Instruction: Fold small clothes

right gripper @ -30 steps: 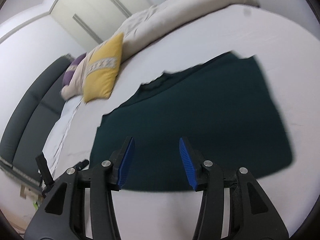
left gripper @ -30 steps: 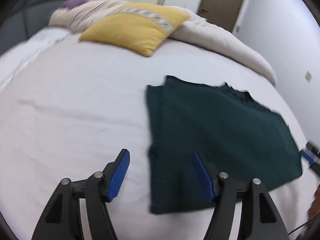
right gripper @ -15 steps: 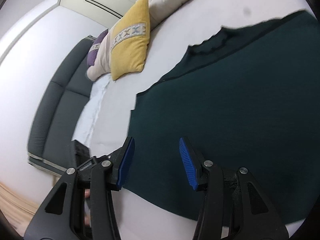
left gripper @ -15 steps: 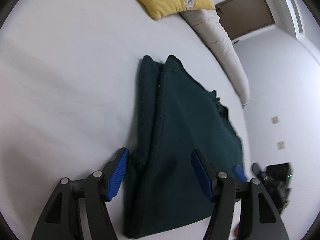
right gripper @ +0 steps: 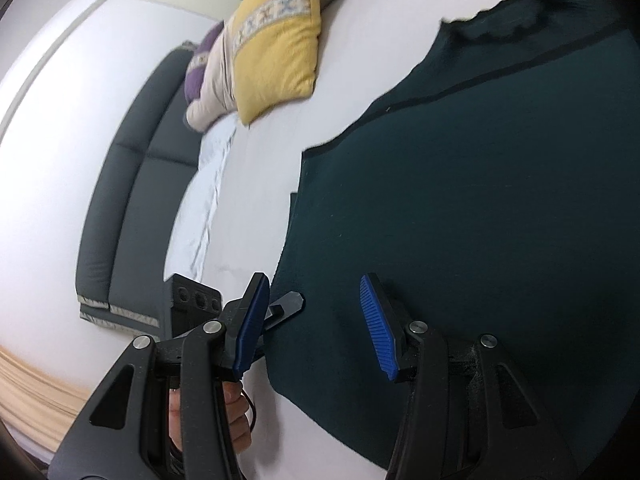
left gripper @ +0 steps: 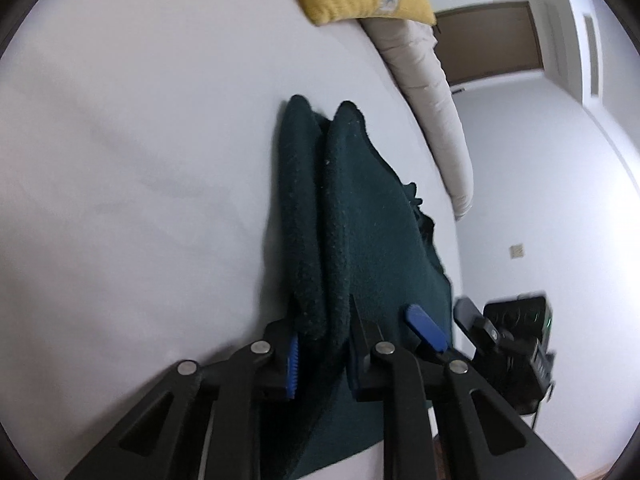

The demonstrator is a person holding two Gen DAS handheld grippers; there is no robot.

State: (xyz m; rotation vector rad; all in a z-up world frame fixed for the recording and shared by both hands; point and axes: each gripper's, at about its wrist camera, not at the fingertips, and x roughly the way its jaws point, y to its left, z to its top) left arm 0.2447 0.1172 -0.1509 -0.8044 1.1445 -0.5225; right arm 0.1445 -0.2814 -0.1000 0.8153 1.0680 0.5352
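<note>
A dark green knit garment [left gripper: 360, 232] lies partly folded on the white bed sheet [left gripper: 140, 160]. My left gripper [left gripper: 322, 354] is shut on the garment's thick left folded edge, fabric bunched between its blue pads. The garment also fills the right wrist view [right gripper: 480, 200], lying flat with its neckline at the top. My right gripper [right gripper: 316, 320] is open and empty, just above the garment's near edge. It shows in the left wrist view [left gripper: 426, 330] at the garment's right side. The left gripper's black body [right gripper: 196, 300] shows at the garment's left corner.
A yellow pillow [right gripper: 276, 52] and a beige duvet [left gripper: 432, 92] lie at the head of the bed. A dark grey sofa [right gripper: 132, 184] stands beyond the bed's left side. A brown door [left gripper: 488, 40] is in the far wall.
My left gripper has moved forward onto the garment's folded left edge and shut on it. My right gripper has come lower and closer to the garment's near edge, still open.
</note>
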